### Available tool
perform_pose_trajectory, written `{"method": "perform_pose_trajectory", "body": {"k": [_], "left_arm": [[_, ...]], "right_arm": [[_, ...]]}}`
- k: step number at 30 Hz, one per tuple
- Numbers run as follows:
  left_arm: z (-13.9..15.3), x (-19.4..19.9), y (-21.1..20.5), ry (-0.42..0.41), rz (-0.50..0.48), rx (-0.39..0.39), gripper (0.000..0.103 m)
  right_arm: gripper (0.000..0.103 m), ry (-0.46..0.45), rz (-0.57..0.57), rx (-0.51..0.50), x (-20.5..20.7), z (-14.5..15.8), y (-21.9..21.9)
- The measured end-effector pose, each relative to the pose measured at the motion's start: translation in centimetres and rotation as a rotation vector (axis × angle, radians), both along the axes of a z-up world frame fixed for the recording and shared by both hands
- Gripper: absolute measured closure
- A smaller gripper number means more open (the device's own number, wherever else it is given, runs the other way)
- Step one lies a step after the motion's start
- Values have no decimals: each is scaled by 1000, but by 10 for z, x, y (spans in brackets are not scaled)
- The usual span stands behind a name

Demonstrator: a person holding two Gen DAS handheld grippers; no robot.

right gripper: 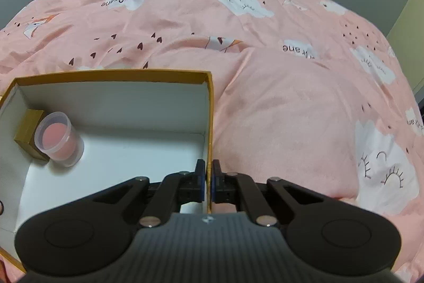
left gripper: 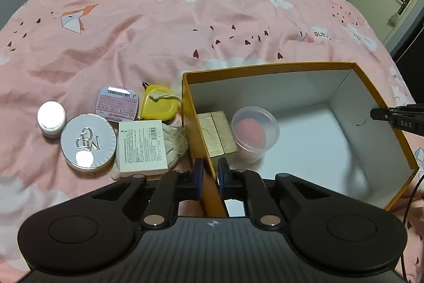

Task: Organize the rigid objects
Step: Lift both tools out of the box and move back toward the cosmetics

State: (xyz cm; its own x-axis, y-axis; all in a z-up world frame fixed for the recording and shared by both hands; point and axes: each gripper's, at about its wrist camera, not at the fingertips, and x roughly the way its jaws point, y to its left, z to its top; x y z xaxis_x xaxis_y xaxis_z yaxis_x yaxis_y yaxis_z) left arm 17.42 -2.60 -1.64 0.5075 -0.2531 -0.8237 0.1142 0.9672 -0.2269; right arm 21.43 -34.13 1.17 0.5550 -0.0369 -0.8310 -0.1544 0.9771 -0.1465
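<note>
Orange cardboard box (left gripper: 384, 108), white-lined and rectangular: left gripper (left gripper: 211, 177) and right gripper (right gripper: 209, 182) jaws each pinch a thin wall.

My matt black plastic fingers (left gripper: 224, 174) pinch the smooth orange cardboard box (left gripper: 270, 67), matt white inside. It holds a brushed gold block (left gripper: 217, 131) and a frosted clear plastic cup (left gripper: 255, 129). Beside it on the creased pink cotton bedsheet (left gripper: 164, 31) shines a glossy round silver compact (left gripper: 88, 143).

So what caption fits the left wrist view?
Left tongs clamp the orange box wall; gold case and sponge cup inside, compacts outside.
</note>
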Motion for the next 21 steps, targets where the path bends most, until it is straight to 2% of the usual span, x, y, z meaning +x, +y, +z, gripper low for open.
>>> {"method": "perform_pose_trajectory", "body": {"k": [4, 9, 14, 18, 20, 21], "left_arm": [[0, 0, -1, -6, 0, -19, 91], [-1, 4, -19, -23, -5, -18, 92], [-4, 6, -25, -34, 10, -10, 92], [-5, 1, -18, -34, 26, -54, 89], [-1, -5, -16, -61, 33, -53, 79], [1, -8, -17, -81, 36, -42, 77]], "right_arm": [[103, -21, -10, 31, -3, 3, -5], [103, -82, 0, -29, -8, 18, -8], [102, -58, -22, -42, -2, 10, -17], [100, -81, -28, -43, -5, 14, -14], [86, -107, -21, -73, -9, 20, -10], [79, -124, -13, -93, -11, 24, -6]]}}
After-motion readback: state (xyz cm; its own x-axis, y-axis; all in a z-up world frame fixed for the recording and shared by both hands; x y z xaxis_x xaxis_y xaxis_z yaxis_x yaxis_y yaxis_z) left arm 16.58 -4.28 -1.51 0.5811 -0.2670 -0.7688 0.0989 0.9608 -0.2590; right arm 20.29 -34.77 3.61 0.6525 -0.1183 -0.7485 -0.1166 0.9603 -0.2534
